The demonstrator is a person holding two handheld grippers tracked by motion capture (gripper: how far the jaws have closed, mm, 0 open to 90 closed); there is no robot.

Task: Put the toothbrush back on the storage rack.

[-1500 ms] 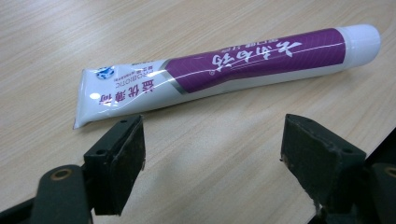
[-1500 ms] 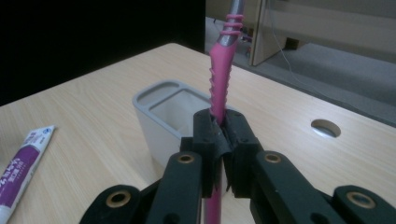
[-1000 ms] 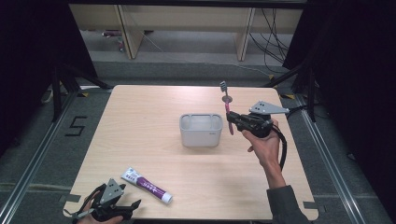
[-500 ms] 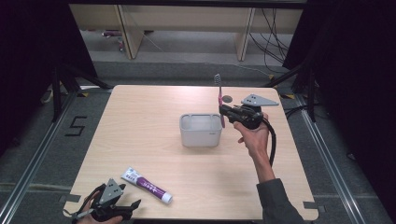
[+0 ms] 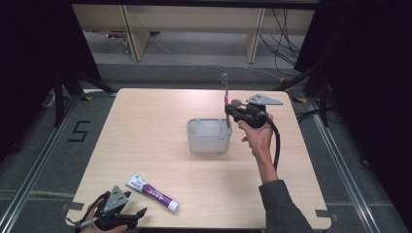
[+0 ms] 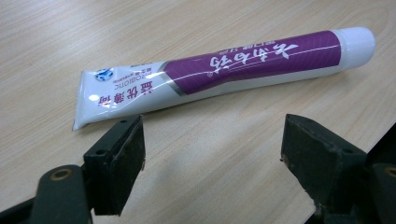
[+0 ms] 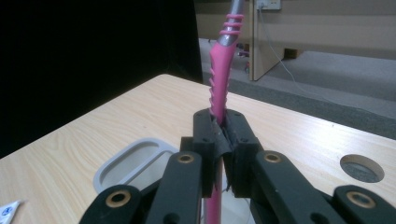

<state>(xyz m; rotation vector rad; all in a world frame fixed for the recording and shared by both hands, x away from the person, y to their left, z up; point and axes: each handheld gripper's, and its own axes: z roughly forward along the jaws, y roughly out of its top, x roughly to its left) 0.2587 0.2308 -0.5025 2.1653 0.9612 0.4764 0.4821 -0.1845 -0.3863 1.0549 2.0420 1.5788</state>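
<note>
High view, lower left of frame: my left gripper sits low at the near table edge, my left hand just visible at the bottom. In the left gripper view its jaws stand spread wide with bare wood between them, nothing held. Just beyond them lies the toothpaste tube, white and purple, flat on the table, crimped end at frame left, white cap at upper right. In the high view the tube lies just right of the left gripper, not touching it, cap toward lower right.

Centre of the high view: a grey rectangular holder stands on the table, open top.

Right of centre: my right hand holds my right gripper above the holder's right end. Its jaws are pressed onto a pink toothbrush, standing near upright, bristle head at the top, lower end down at the holder's right rim; cannot tell whether it is inside. In the right gripper view the handle is pinched between the pads, the holder at lower left below the jaws.
</note>
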